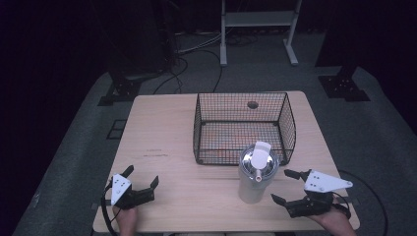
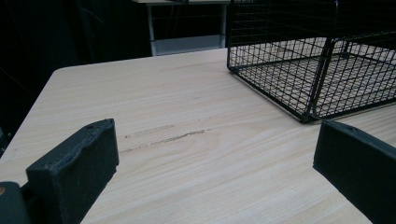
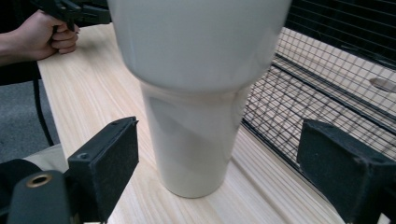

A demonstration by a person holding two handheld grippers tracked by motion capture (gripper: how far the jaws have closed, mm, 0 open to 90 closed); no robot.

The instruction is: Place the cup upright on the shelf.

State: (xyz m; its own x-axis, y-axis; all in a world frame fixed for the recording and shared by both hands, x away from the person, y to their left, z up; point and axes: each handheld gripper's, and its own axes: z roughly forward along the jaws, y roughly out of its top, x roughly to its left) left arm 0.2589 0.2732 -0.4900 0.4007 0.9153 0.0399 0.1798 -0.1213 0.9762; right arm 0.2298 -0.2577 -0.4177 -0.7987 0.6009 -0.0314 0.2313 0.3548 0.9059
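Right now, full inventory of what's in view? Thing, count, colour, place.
tumbler: 1, white with a clear lid, upright on the table just in front of the basket, nearer the right tongs.
wire basket: 1, black, middle of the table toward the far edge, nothing in it.
table: 1, light wood, with a dark streak in the grain on the left half.
metal frame: 1, pale grey, on the floor beyond the table.
cables: several, dark, on the floor behind the table.
left tongs: 1, black, open, near left corner, held in a hand.
right tongs: 1, black, open, facing the tumbler, not touching it.
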